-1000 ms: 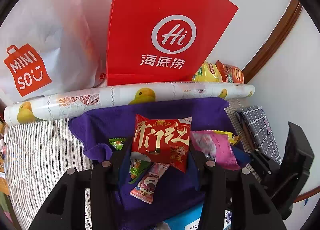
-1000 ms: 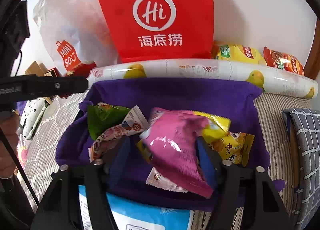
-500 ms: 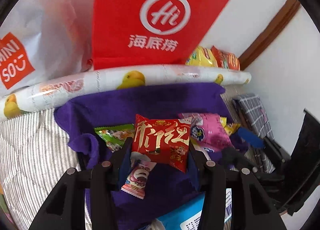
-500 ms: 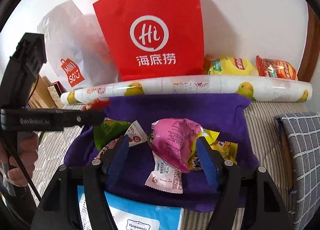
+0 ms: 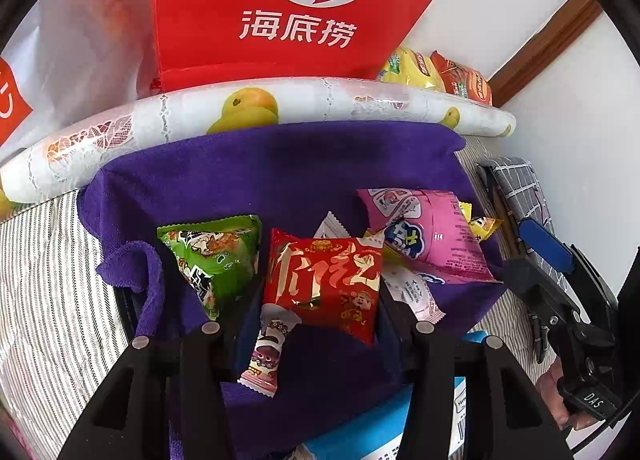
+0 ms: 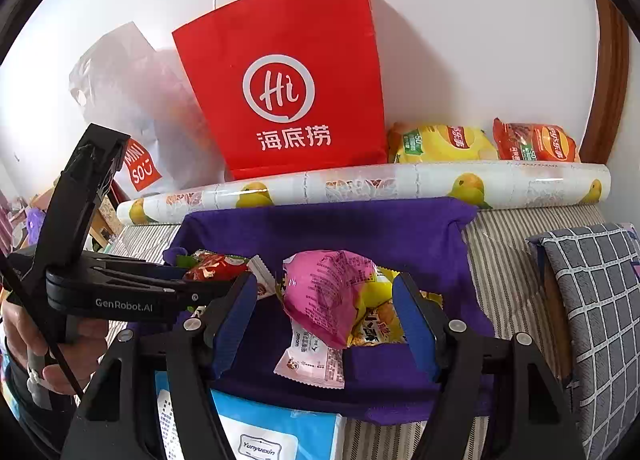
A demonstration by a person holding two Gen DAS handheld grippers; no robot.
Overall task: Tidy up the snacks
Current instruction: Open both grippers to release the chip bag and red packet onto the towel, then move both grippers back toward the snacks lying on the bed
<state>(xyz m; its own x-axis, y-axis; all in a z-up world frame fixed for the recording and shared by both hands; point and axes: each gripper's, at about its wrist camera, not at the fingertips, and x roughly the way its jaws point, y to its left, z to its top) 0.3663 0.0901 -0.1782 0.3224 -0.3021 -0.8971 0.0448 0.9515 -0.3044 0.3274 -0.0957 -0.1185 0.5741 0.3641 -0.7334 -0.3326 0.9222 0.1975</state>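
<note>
Take the purple cloth [image 5: 304,164] as your landmark: every loose snack lies on it. At its left end sits the green packet [image 5: 212,256], a puffy triangular pouch. Just right of that is the red packet [image 5: 324,284], which your left tongs [image 5: 316,324] hold between their pads; the jaws are opening at this moment, so judge the grip as loosening. Below the red packet, nearer you, lies a small pink-and-white sachet [image 5: 268,356]. Toward the cloth's right end is the pink packet [image 5: 428,236], and your right tongs [image 6: 324,320] clamp it, with the blue pads set wide around its crumpled body.

These packets look light, soft and air-filled, with glossy film that will likely slip. Take hold across a crimped seam or a flat corner instead of the swollen middle, and squeeze gently so nothing inside gets crushed.

The left wrist view shows the green packet whole and the red packet's face, and it catches your right tongs only from the side at the cloth's right edge. The right wrist view shows what that one hides: a yellow packet [image 6: 380,324] and a white sachet [image 6: 316,356] under the pink packet, the red paper bag [image 6: 288,72] in full behind the cloth, and your left hand [image 6: 28,340] on its handle left of the cloth
</note>
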